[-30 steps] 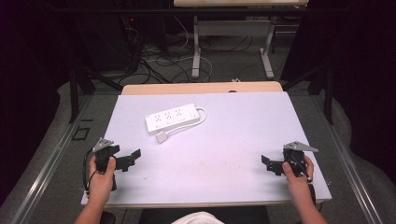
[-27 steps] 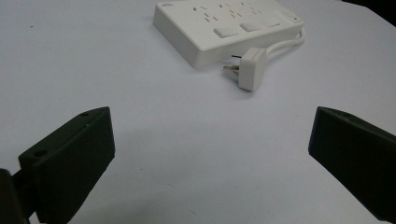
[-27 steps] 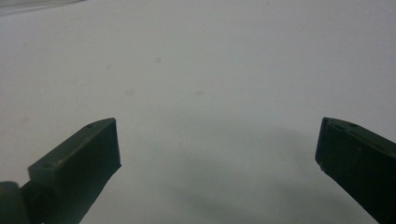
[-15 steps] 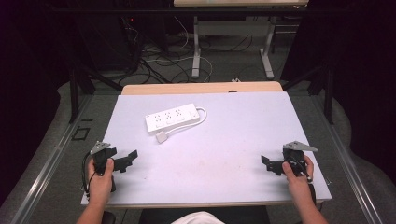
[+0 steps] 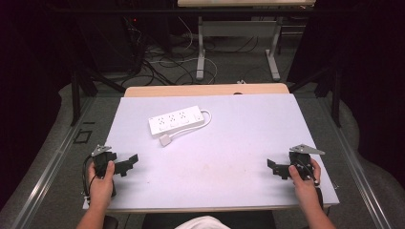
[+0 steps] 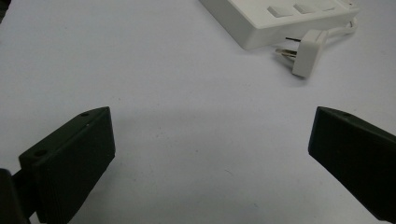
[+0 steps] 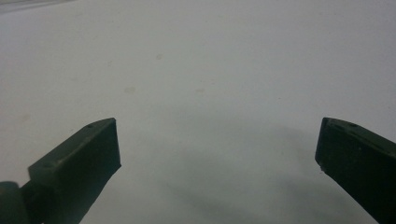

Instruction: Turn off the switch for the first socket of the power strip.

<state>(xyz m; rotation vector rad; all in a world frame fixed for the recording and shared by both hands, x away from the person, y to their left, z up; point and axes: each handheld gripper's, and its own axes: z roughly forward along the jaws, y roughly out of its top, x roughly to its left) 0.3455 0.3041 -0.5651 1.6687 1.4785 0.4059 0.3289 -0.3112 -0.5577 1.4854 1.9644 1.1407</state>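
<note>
A white power strip (image 5: 175,121) lies on the pale table (image 5: 229,143), left of centre toward the far side. Its cord loops round to a white plug (image 5: 165,140) lying just in front of it. A hand holds my left gripper (image 5: 129,163) open near the front left corner, well short of the strip. In the left gripper view the jaws of this gripper (image 6: 210,154) stand wide apart with nothing between them. The power strip (image 6: 280,18) and the plug (image 6: 308,51) lie ahead at the upper right. At the front right, my right gripper (image 5: 274,168) is open over bare table (image 7: 210,70).
A wooden tabletop edge (image 5: 205,89) borders the far side. Beyond it, desk legs (image 5: 201,47) and loose cables (image 5: 157,62) sit on the floor. A metal rail (image 5: 52,162) runs along the left of the table.
My left gripper has drifted very slightly toward the near edge. The right gripper and the power strip have not moved.
</note>
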